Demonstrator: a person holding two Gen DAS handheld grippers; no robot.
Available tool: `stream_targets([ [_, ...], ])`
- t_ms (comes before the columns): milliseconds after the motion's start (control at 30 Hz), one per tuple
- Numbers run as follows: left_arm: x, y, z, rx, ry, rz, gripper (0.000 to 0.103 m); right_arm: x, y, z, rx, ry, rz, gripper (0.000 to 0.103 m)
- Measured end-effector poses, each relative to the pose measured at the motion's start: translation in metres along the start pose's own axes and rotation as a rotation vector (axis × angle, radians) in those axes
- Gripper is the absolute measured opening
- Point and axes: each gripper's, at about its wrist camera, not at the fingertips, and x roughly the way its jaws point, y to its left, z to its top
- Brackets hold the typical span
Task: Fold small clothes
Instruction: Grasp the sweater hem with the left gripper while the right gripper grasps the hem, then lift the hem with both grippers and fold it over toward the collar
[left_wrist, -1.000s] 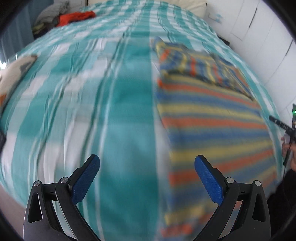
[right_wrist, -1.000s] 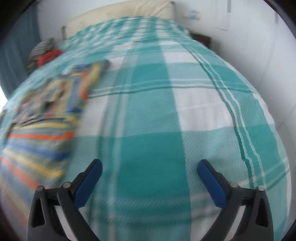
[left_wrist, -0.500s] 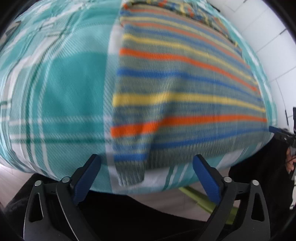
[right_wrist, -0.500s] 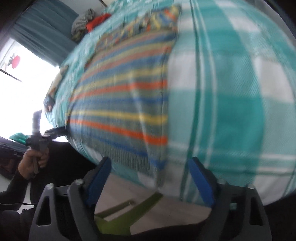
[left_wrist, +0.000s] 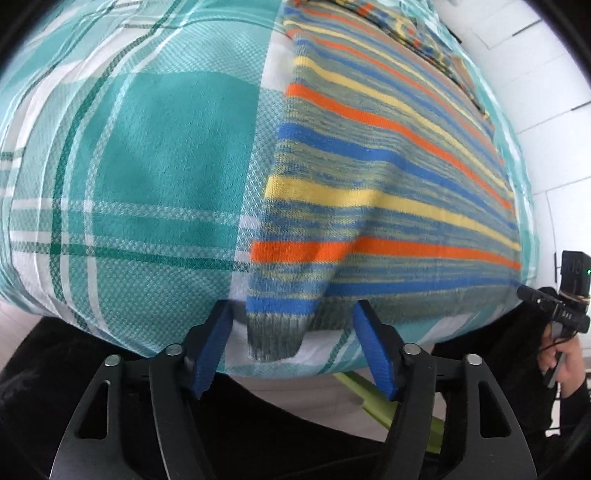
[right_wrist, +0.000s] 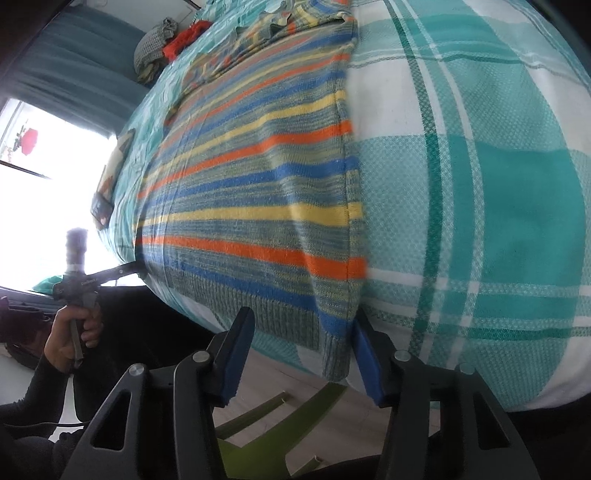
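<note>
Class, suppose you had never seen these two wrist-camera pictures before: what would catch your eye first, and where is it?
The striped sweater stands out first, its orange, blue and yellow bands spread flat across the teal checked bedspread up to the near bed edge. Next come the blue-padded grippers: the left gripper is open around one ribbed hem corner, and the right gripper is open around the other corner.

Sweater (left_wrist: 388, 184) striped orange, blue, yellow on grey-green; bedspread (left_wrist: 147, 155) teal-and-white plaid; hand-held gripper pads (left_wrist: 207, 350) blue.
</note>
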Motion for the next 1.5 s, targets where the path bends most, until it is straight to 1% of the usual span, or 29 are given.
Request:
stream_targets([
  [33, 0.002, -0.001, 0.001, 0.015, 0.006, 0.020, 0.042, 0.002, -0.001, 0.000, 0.008, -0.001, 0.003, 0.051],
  [67, 0.002, 0.000, 0.000, 0.015, 0.014, 0.014, 0.014, 0.002, -0.003, 0.000, 0.011, 0.002, 0.002, 0.037],
  [100, 0.003, 0.001, -0.001, -0.001, 0.022, -0.016, 0.006, 0.002, -0.006, 0.001, 0.013, 0.006, -0.017, 0.007],
  [133, 0.001, 0.003, -0.002, -0.019, 0.022, -0.032, 0.006, 0.002, -0.007, 0.002, 0.020, 0.014, -0.040, 0.006],
  [200, -0.008, 0.003, -0.007, -0.022, 0.009, -0.043, 0.005, -0.008, -0.012, 0.001, 0.036, 0.014, -0.019, 0.006],
  [267, -0.024, 0.002, -0.007, -0.026, -0.008, -0.087, 0.005, -0.020, -0.009, 0.004, 0.030, 0.010, 0.005, 0.006],
  [400, -0.067, -0.005, 0.022, -0.030, -0.095, -0.206, 0.005, -0.055, -0.004, 0.028, 0.051, -0.044, 0.108, 0.006],
  [467, -0.085, -0.008, 0.050, -0.021, -0.157, -0.240, 0.005, -0.071, -0.003, 0.051, 0.064, -0.092, 0.148, 0.006],
  [533, -0.098, -0.011, 0.092, -0.004, -0.218, -0.235, 0.005, -0.083, -0.004, 0.082, 0.074, -0.149, 0.175, 0.006],
  [567, -0.102, -0.009, 0.112, 0.001, -0.244, -0.223, 0.005, -0.087, -0.005, 0.103, 0.077, -0.183, 0.176, 0.006],
  [633, -0.101, -0.009, 0.168, -0.020, -0.287, -0.224, 0.005, -0.092, -0.005, 0.148, 0.071, -0.253, 0.160, 0.006],
  [700, -0.095, -0.007, 0.221, -0.047, -0.321, -0.223, 0.006, -0.089, -0.011, 0.203, 0.083, -0.314, 0.144, 0.006],
  [733, -0.088, -0.009, 0.250, -0.049, -0.342, -0.214, 0.007, -0.084, -0.013, 0.227, 0.096, -0.336, 0.139, 0.006],
  [767, -0.078, -0.010, 0.274, -0.054, -0.359, -0.198, 0.015, -0.078, -0.016, 0.256, 0.105, -0.367, 0.137, 0.006],
  [800, -0.070, -0.010, 0.298, -0.075, -0.364, -0.161, 0.040, -0.068, -0.019, 0.284, 0.119, -0.398, 0.150, 0.011],
  [833, -0.059, -0.006, 0.316, -0.117, -0.359, -0.121, 0.056, -0.058, -0.024, 0.307, 0.153, -0.432, 0.167, 0.013],
  [867, -0.053, 0.000, 0.327, -0.159, -0.365, -0.102, 0.069, -0.049, -0.032, 0.327, 0.200, -0.482, 0.164, 0.032],
  [900, -0.050, 0.004, 0.330, -0.191, -0.379, -0.104, 0.068, -0.045, -0.039, 0.338, 0.235, -0.520, 0.134, 0.054],
  [967, -0.048, 0.008, 0.327, -0.203, -0.403, -0.132, 0.070, -0.041, -0.047, 0.342, 0.278, -0.557, 0.082, 0.056],
  [1033, -0.049, 0.009, 0.316, -0.166, -0.422, -0.131, 0.074, -0.042, -0.050, 0.336, 0.255, -0.542, 0.096, 0.056],
  [1133, -0.046, 0.003, 0.294, -0.082, -0.425, -0.084, 0.075, -0.042, -0.035, 0.321, 0.102, -0.509, 0.010, 0.056],
  [1233, -0.049, -0.013, 0.258, 0.037, -0.439, -0.063, 0.078, -0.039, -0.015, 0.291, -0.077, -0.440, -0.098, 0.056],
  [1267, -0.045, -0.021, 0.244, 0.088, -0.431, -0.019, 0.084, -0.037, -0.010, 0.283, -0.116, -0.434, -0.112, 0.056],
  [1333, -0.025, -0.029, 0.231, 0.151, -0.363, 0.139, 0.086, -0.029, 0.001, 0.261, -0.208, -0.406, -0.141, 0.056],
  [1367, -0.004, -0.026, 0.230, 0.166, -0.281, 0.228, 0.086, -0.018, 0.006, 0.252, -0.250, -0.371, -0.160, 0.056],
  [1400, 0.012, -0.017, 0.229, 0.157, -0.218, 0.263, 0.086, -0.008, 0.004, 0.245, -0.265, -0.334, -0.187, 0.055],
  [1433, 0.011, -0.012, 0.228, 0.150, -0.233, 0.240, 0.086, 0.008, -0.002, 0.240, -0.258, -0.265, -0.242, 0.055],
  [1467, 0.004, -0.009, 0.225, 0.135, -0.259, 0.235, 0.086, 0.026, -0.015, 0.235, -0.228, -0.175, -0.312, 0.052],
  [1500, -0.004, -0.007, 0.223, 0.108, -0.271, 0.257, 0.086, 0.025, -0.023, 0.229, -0.211, -0.190, -0.304, 0.051],
])
